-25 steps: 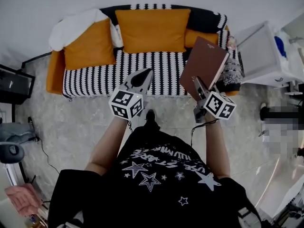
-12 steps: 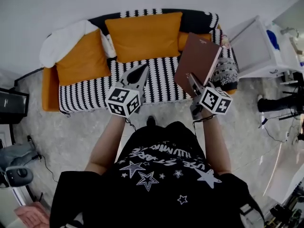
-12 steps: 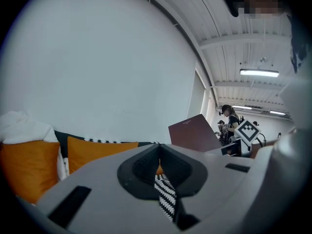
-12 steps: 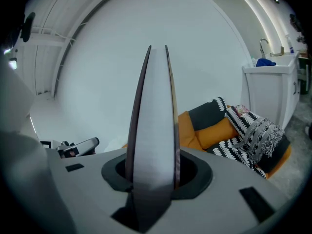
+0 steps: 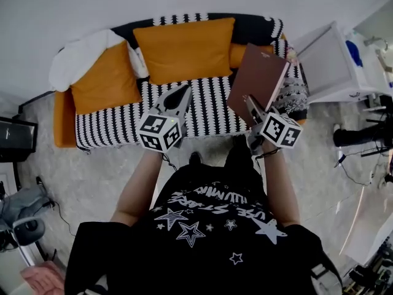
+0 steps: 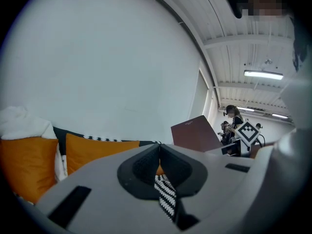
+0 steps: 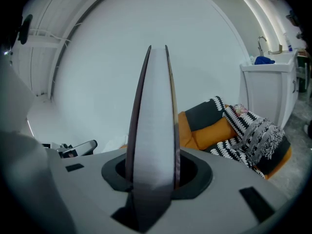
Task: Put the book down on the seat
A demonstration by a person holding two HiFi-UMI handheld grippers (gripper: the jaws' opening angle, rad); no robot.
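Note:
A brown hardcover book (image 5: 258,75) is held upright and tilted over the right end of the sofa, with my right gripper (image 5: 250,104) shut on its lower edge. In the right gripper view the book (image 7: 153,116) stands edge-on between the jaws, pages facing me. My left gripper (image 5: 178,97) hovers over the front of the striped seat (image 5: 116,121), its jaws shut with nothing between them. From the left gripper view the book (image 6: 195,134) shows to the right, above the jaws (image 6: 159,147). The sofa has black-and-white stripes and orange cushions (image 5: 184,45).
A white blanket (image 5: 77,57) lies on the sofa's left end, a patterned throw (image 7: 256,135) on its right arm. A white cabinet with a sink (image 5: 334,60) stands right of the sofa. Black equipment (image 5: 12,137) is at the left on the grey floor.
The sofa has slid slightly up and left in the head view since a second ago. Both grippers and the book keep nearly the same pose.

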